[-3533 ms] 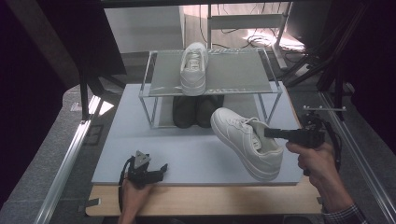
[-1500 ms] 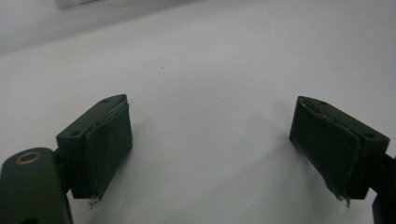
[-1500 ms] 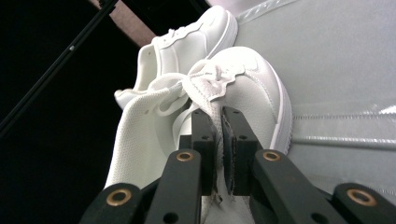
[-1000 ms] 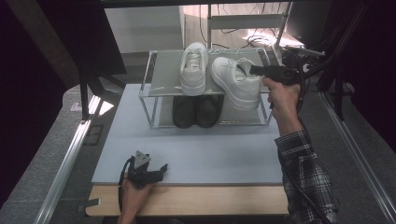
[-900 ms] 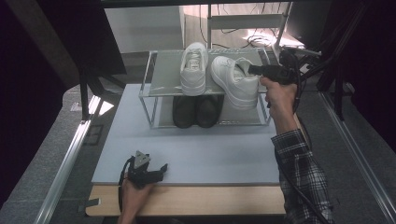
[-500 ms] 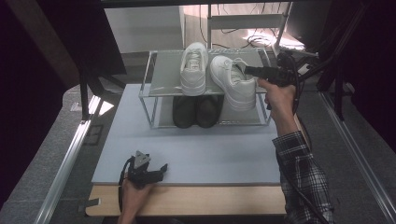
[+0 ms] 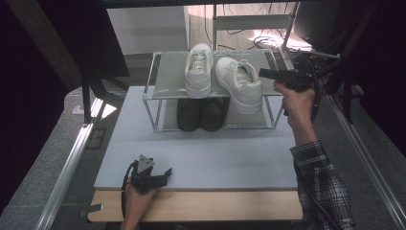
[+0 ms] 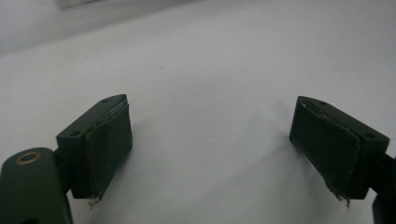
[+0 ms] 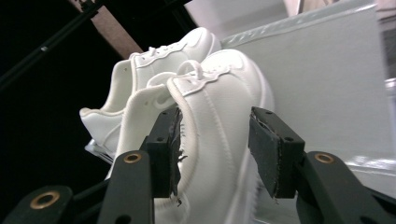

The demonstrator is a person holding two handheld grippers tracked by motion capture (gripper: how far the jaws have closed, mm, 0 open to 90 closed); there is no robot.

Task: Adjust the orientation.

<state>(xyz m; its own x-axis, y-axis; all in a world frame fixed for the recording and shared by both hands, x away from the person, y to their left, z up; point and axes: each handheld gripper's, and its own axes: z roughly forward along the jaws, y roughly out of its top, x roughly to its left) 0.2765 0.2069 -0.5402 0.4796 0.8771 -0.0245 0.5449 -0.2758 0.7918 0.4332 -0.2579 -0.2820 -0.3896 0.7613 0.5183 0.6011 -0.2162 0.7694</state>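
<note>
Two white sneakers stand side by side on the top shelf of a wire rack (image 7: 165, 82): the left one (image 7: 198, 69) and the right one (image 7: 239, 85). My right gripper (image 7: 262, 73) hovers level at the right sneaker's heel side. Its jaws have just been opening. In the right gripper view the sneaker's (image 9: 219, 107) side wall lies between the open jaws (image 9: 217, 154), and the right pad (image 9: 268, 154) stands off it. My left gripper (image 7: 165, 173) rests open on the grey mat at the table's front; nothing lies between its jaws (image 8: 210, 154).
A pair of black shoes (image 7: 201, 114) sits on the rack's lower level. The grey mat (image 7: 215, 153) in front of the rack is bare. Dark frame posts and cables stand at the right behind the rack. A wooden table edge (image 7: 215, 206) runs along the front.
The right gripper carried the white sneaker from the mat up onto the top shelf beside the other one. It then let go, and its jaws drew slightly back to the right.
</note>
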